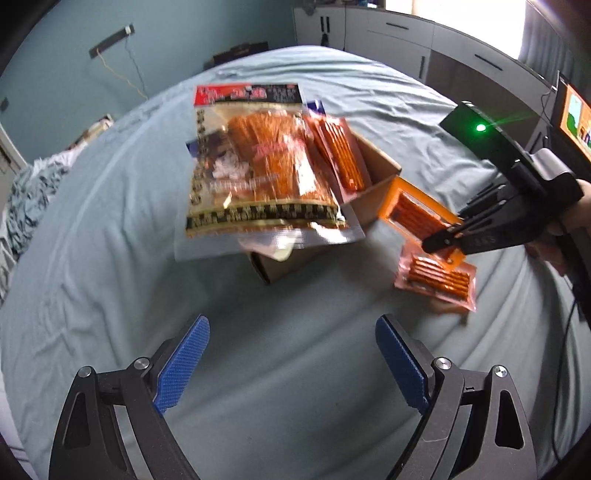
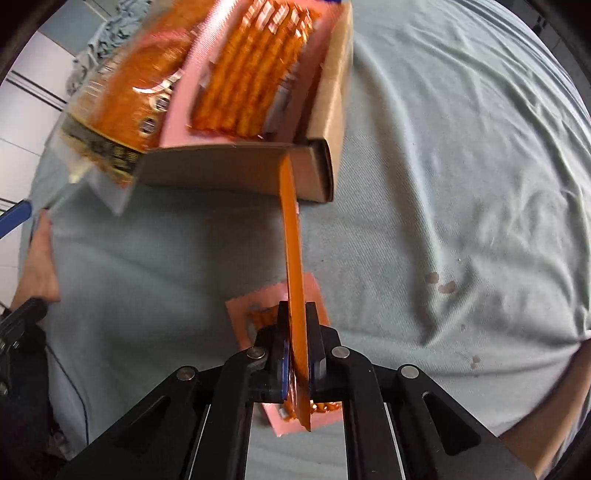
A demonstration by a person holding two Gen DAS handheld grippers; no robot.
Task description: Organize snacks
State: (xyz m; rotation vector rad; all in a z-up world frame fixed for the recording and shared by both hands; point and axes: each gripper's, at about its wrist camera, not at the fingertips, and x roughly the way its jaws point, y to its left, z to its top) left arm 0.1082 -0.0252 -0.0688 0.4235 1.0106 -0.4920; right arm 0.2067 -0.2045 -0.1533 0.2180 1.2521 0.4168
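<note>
On the left, the big bag (image 1: 258, 162) of orange sticks lies tilted across the open cardboard box (image 1: 373, 184), overhanging its near-left rim, with a small packet (image 1: 340, 155) propped inside beside it. The left gripper (image 1: 291, 365) hangs over bare sheet in front of the box, jaws wide apart and holding nothing. Further right, the right gripper (image 2: 297, 325) is clamped tight on the edge of an orange packet (image 2: 291, 236), held up near the box's corner, above another packet (image 1: 436, 277) lying flat on the sheet. The pinch is only on a thin edge, so the slick packet could likely swivel or slip out; and the box looks crowded, so pushing it in might tip the big bag off the rim, or shift the light box on the soft bedding. All of this sits on a wrinkled pale blue sheet (image 1: 110, 258) on a bed, with a teal wall far left and white cabinets (image 1: 406, 33) far right.
</note>
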